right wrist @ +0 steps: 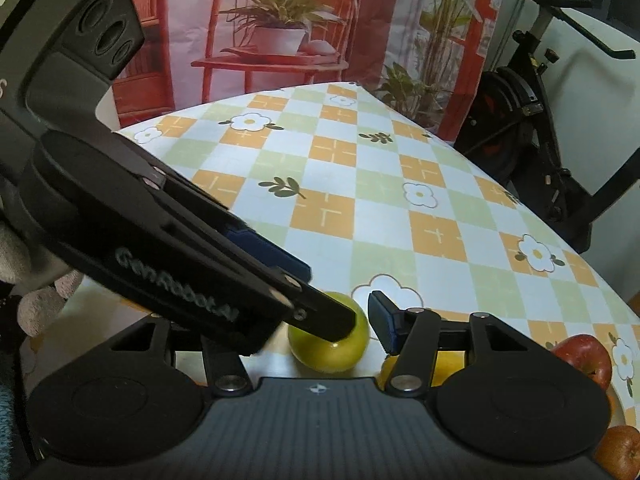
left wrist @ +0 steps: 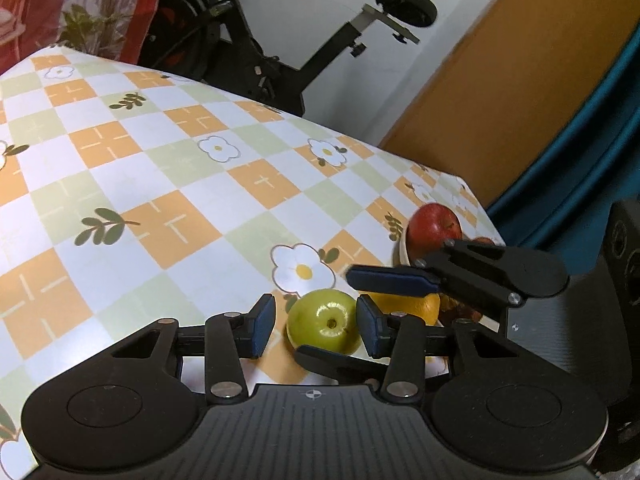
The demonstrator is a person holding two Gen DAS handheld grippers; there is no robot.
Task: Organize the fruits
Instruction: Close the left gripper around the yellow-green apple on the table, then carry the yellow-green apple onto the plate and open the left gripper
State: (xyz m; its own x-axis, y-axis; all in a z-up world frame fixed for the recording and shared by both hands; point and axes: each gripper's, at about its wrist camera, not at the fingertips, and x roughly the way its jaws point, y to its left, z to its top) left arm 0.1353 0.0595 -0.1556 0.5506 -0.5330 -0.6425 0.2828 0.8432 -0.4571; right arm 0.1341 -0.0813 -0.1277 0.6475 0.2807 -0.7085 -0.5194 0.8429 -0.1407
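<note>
Green apple (left wrist: 325,322) sits between both grippers' parted pads, unclamped.
Firm, smooth, probably slippery: left gripper (left wrist: 316,326) and right gripper (right wrist: 340,320) should take its widest flanks on the bench (left wrist: 160,168).

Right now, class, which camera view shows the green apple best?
The left wrist view: the green apple is nearly whole, its stem dimple showing. In the right wrist view a gripper finger covers part of its top.

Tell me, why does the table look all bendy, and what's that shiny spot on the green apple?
Left wrist view: the fisheye lens curves the table edge, and the white patch on the green apple is glare from a light. Right wrist view: the same bending, and the nearby left gripper looks slightly blurred.
</note>
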